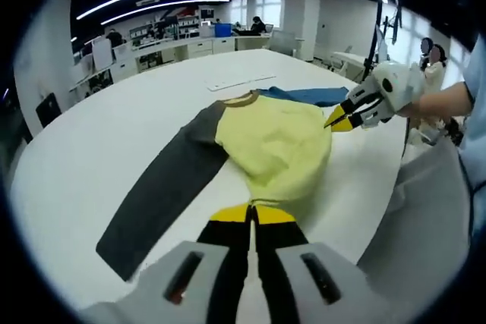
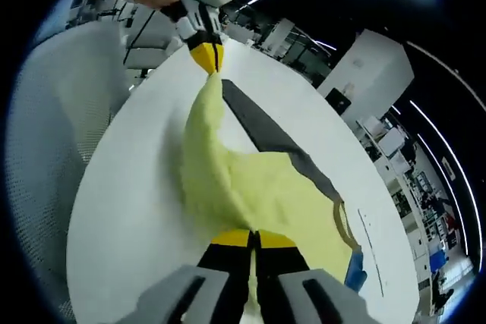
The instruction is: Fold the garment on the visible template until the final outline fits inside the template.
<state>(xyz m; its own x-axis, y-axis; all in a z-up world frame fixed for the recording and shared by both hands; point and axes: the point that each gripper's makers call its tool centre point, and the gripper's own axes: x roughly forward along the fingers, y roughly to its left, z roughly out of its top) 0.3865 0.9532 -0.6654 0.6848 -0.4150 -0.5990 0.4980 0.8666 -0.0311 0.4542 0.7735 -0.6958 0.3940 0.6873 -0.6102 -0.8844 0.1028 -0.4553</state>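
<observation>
A shirt with a yellow body, a dark grey sleeve and a blue sleeve lies on the white table. My left gripper is shut on the yellow hem nearest me. From the right, my right gripper pinches the yellow edge beside the blue sleeve. In the right gripper view, my right gripper is shut on yellow fabric, which is lifted and stretched toward my left gripper at the top. The grey sleeve lies flat along the table there.
A thin pale outline is marked on the table beyond the collar, also seen as an outline in the right gripper view. A person's sleeve is at the right table edge. Desks, chairs and people stand in the background.
</observation>
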